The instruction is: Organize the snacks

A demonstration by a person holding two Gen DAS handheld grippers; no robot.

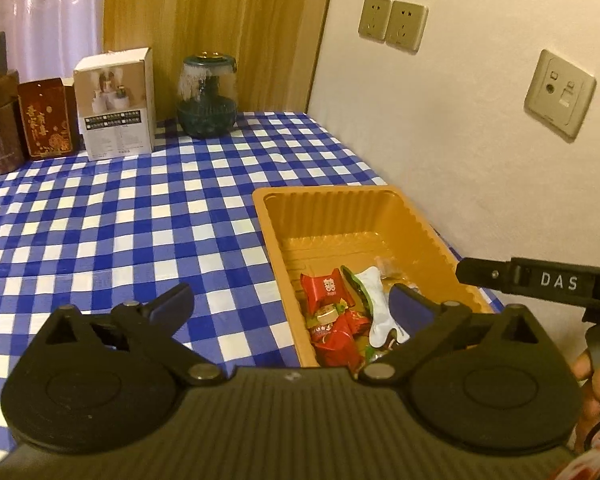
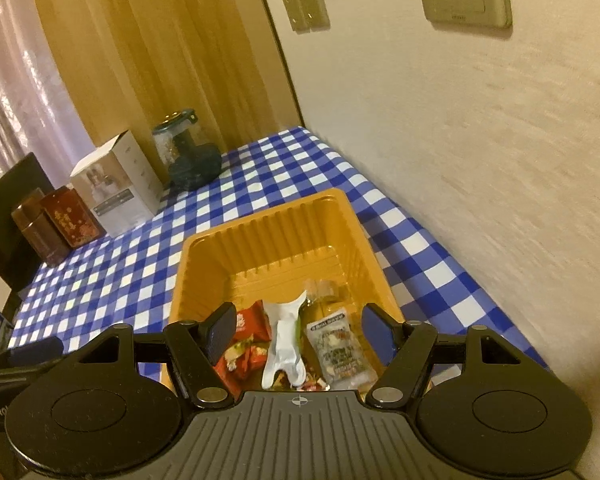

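Snacks (image 2: pixel 288 344) heaped at near end of tray (image 1: pixel 328 200), kept together; left hand-held gripper (image 1: pixel 292 304) spread wide, empty; right hand-held gripper (image 2: pixel 300 336) half spread, empty, above tray on counter (image 1: pixel 140 208)

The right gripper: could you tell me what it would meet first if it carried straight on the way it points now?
Probably the white wrapper among the snacks in the orange tray; the right gripper stands open above it, though depth is unclear.

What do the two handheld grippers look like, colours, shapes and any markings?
Both the left gripper and right gripper share one build: a ribbed dark grey body, black linkage arms with silver pivot pins, round black discs at each side, and blue pads on the fingers. In the left view, the other gripper's black bar carries white letters "DAS".
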